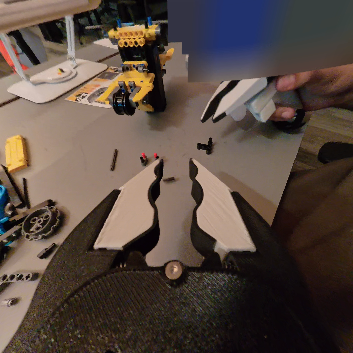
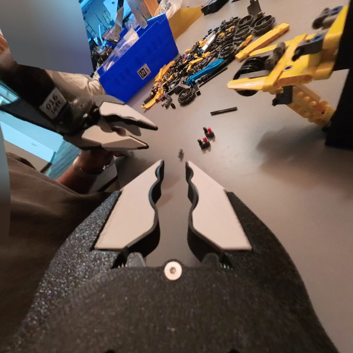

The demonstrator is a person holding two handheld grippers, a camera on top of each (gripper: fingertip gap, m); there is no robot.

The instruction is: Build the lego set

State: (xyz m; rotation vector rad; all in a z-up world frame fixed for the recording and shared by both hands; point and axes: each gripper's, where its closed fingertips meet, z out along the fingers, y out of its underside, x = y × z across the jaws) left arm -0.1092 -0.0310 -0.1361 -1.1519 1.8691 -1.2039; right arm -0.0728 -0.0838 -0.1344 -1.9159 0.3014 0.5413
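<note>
My left gripper (image 1: 176,160) is open and empty, low over the grey table (image 1: 76,133). A small black pin (image 1: 169,179) lies on the table between its fingers. Two red-tipped pins (image 1: 149,157) lie just beyond its left fingertip, and a cluster of black connectors (image 1: 205,146) lies ahead to the right. My right gripper (image 2: 174,161) is open and empty; the small black pin (image 2: 180,152) lies just past its tips, the red-tipped pins (image 2: 205,136) farther on. A yellow and black brick model (image 1: 137,76) stands upright ahead. The right gripper (image 1: 208,119) also shows in the left wrist view.
A black axle (image 1: 113,159), a yellow panel (image 1: 16,152), a grey toothed wheel (image 1: 41,223) and black beams lie at left. A pile of loose parts (image 2: 210,61) and a blue bin (image 2: 137,63) sit far off. A booklet (image 1: 91,91) and a white stand base (image 1: 57,80) lie behind. The grippers' ends are close to 7 centimeters from one another. The grey toothed wheel (image 1: 41,223) sits 15 centimeters or so from the ends of my left fingers. It is also in sight in the right wrist view (image 2: 184,95).
</note>
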